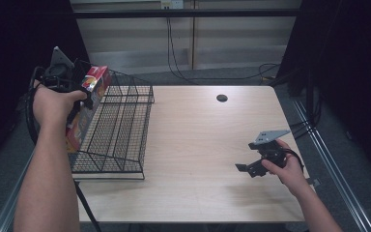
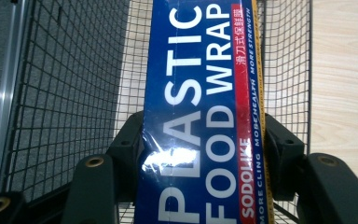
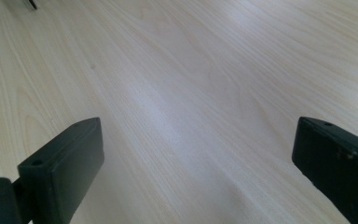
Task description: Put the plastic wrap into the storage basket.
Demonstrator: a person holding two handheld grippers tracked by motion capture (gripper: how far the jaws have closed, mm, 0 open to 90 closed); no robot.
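Item: plastic wrap box (image 2: 200,112), clamped in left gripper (image 2: 200,154), over wire basket (image 1: 121,125); not yet set down. Right gripper (image 3: 196,154) spread wide, empty, over table (image 1: 207,145). Left: lower, release.

The plastic wrap box (image 2: 200,112) runs past the frame's top and bottom edges.

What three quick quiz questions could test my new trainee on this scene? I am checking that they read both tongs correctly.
1. True or false: the left tongs are shut on the box of plastic wrap.
2. The box is held over: A) the wire basket, B) the bare table, C) the floor.
3. What do the right tongs hold?

Key: 1 true. 2 A. 3 Nothing; their jaws stand open over the table.
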